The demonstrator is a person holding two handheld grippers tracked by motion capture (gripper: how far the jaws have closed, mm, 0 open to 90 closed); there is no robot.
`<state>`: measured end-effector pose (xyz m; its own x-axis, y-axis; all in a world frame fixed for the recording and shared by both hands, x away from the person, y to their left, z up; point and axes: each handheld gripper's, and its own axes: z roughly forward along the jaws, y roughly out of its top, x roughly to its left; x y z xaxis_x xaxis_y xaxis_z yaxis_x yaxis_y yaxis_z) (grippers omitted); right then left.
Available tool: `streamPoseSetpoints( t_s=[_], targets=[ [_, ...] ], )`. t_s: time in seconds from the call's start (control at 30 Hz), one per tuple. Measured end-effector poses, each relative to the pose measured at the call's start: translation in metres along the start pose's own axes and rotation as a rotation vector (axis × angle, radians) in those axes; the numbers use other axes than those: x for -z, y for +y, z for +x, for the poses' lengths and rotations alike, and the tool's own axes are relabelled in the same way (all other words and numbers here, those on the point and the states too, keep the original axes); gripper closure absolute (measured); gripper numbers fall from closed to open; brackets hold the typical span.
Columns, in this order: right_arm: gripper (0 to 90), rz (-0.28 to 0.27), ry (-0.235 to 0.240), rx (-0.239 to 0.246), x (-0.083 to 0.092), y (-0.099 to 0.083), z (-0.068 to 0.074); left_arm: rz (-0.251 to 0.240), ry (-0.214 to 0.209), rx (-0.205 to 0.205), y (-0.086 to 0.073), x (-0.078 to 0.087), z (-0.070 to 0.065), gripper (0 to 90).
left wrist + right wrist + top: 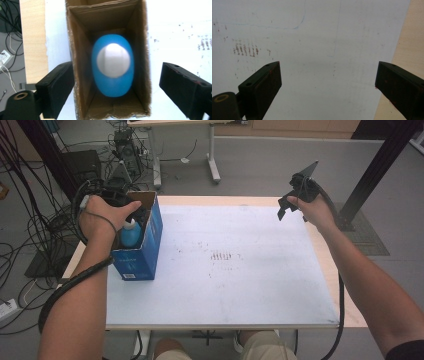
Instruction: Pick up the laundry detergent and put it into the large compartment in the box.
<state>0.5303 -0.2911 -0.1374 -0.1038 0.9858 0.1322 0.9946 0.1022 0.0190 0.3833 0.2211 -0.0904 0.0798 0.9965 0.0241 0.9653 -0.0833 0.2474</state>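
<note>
there, cardboard walls of the box [77,62] closely ring the blue bottle [112,82].

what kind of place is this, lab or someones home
Most likely a lab or workshop: cable bundles trail over a grey floor, black frame posts flank the table, and another wheeled desk stands behind.

Both hand-held grippers [117,82] [328,85] wide open
</note>
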Motion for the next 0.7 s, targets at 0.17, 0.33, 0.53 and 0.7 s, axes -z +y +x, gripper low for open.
streamPoseSetpoints(
  t_s=[0.17, 0.33, 0.53, 0.7],
  targets=[
    [6.8, 0.000, -0.004, -0.004, 0.002, 0.001, -0.001, -0.018, -0.020, -0.028, 0.002, 0.003, -0.013, 10.8],
    [6.8, -0.005, -0.004, -0.004, 0.003, 0.000, 0.000, -0.034, -0.042, -0.073, 0.010, 0.007, -0.033, 10.3],
    [6.8, -0.002, -0.006, -0.001, 0.003, 0.001, 0.001, -0.062, -0.073, -0.125, 0.022, 0.012, -0.060, 9.8],
    [6.8, -0.003, -0.004, 0.007, 0.003, 0.000, 0.003, -0.069, -0.102, -0.157, 0.036, 0.011, -0.081, 9.8]
  ],
)
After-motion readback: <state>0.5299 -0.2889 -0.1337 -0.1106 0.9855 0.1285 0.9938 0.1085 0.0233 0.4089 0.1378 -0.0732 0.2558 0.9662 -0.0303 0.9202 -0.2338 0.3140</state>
